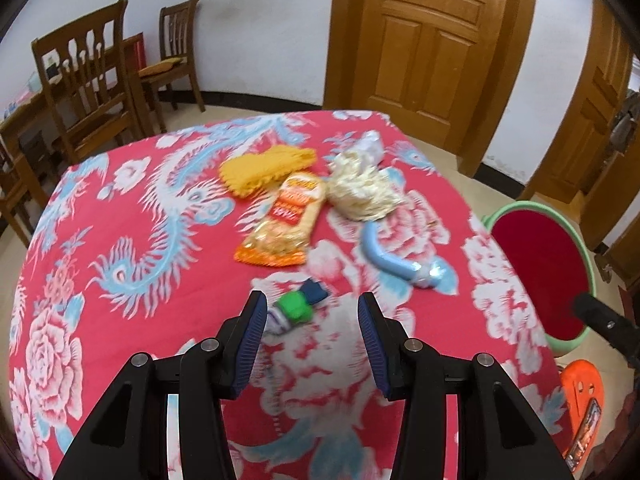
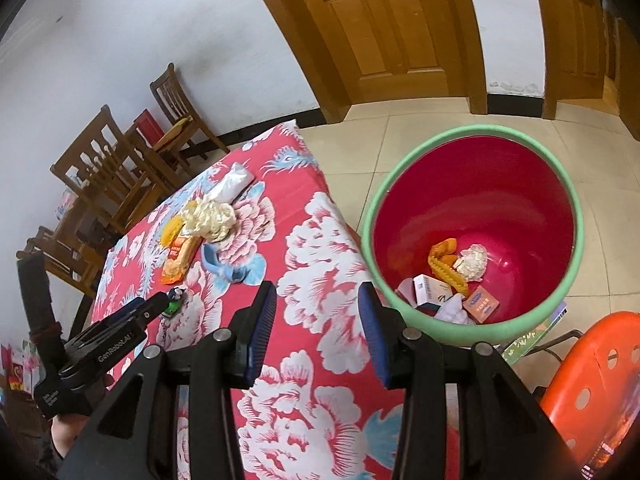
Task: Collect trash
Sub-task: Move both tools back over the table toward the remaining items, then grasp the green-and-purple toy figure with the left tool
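Soft, even indoor light, with no hard shadows or glare. Motion blur smears the tablecloth (image 1: pixel 120 208) in the left wrist view. Fisheye bending curves the doors (image 2: pixel 384 20), and corners go black.

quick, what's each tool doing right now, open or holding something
left tool: open, empty, with the small green and blue wrapper lying on the table between its fingers.
right tool: open, empty, nothing between its fingers.

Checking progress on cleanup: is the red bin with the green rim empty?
Not empty. The red bin holds small boxes, crumpled paper and a yellow wrapper at its bottom.
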Available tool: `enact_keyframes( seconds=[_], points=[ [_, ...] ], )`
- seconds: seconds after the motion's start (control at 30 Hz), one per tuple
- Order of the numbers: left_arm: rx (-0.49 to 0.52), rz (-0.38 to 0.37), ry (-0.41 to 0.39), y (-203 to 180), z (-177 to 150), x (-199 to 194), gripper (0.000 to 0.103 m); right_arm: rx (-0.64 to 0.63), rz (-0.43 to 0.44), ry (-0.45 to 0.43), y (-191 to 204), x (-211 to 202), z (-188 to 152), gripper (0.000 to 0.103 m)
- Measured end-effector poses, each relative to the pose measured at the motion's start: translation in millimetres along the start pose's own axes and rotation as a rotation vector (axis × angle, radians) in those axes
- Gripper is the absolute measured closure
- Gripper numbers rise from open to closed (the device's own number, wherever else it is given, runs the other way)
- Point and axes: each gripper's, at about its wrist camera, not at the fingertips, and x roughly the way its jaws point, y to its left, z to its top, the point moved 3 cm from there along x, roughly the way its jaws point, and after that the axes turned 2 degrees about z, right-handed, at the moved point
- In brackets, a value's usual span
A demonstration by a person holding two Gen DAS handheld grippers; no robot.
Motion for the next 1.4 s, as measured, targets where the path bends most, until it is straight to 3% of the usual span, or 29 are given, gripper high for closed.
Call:
enact_keyframes(
  seconds=[0.63, 0.8, 0.87, 1.13, 1.4],
  points=[
    [0.021, 0.012, 0.03, 12.9, -3.4, 29.9, 0.054, -0.114, 0.042, 0.088, 43.9, 34.8, 0.2, 0.058],
    [0.018, -0.02, 0.025, 12.3, -3.0, 32.1, 0.072, -0.137, 0.05, 0.12, 51.3, 48.2, -0.3, 0.058],
    [0.02, -0.026, 0.023, 12.7, -2.8, 31.7, 0.072, -0.142, 0.054, 0.132, 53.9, 53.8, 0.1, 0.058],
    [-0.058, -0.057, 0.013, 29.7, -1.3, 23.0, 0.072, -0.2, 0.066, 0.174, 69.7, 77.6, 3.1, 0.055],
    [-0.129, -0.035, -0.01, 50.2, 0.1, 13.4, 0.072, -0.287, 0.026, 0.179, 87.2, 102.6, 6.6, 0.055]
  ],
)
